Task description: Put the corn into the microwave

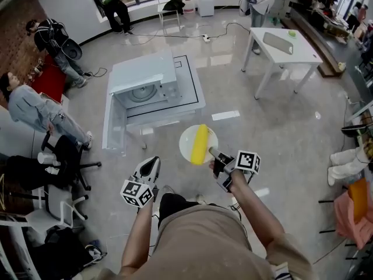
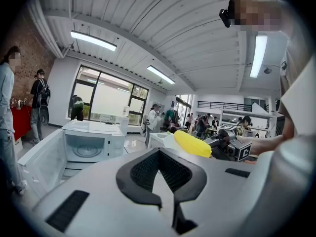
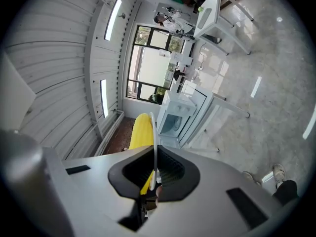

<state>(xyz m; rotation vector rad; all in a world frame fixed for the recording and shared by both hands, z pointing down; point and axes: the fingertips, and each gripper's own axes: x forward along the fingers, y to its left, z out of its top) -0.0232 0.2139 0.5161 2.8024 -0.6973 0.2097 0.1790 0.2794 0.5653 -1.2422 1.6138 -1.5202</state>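
Right gripper (image 1: 213,154) (image 3: 154,158): fingers clamped tight on near rim of a round white plate (image 1: 187,139) (image 3: 154,130), held out in front of the person, above the grey floor (image 1: 262,127). In the right gripper view the plate shows edge-on as a thin white line btwn the black pads.

Yellow corn cob (image 1: 200,144) (image 3: 140,130) (image 2: 192,143) lies across the plate's middle, lengthwise toward the microwave, one end nr the gripper. It is not inside the oven. Plate and cob sit short of the open front, near it but apart.

White box-shaped microwave oven (image 1: 143,74) (image 2: 91,137) (image 3: 175,117) stands on a low white worktop w/ a black outline (image 1: 191,95). Its white door (image 1: 111,127) (image 2: 42,164) is swung fully open to the left in the head view. Cavity is visible, w/ a round glass turntable (image 1: 141,93) inside.

Left gripper (image 1: 150,167) (image 2: 158,172): fingers together, nothing btwn them. It is held to the left of and below the plate in the head view, apart from it and from the right gripper.

Bkgd: a white-legged table (image 1: 280,45) far right, and a seated person in grey (image 1: 35,107) at left
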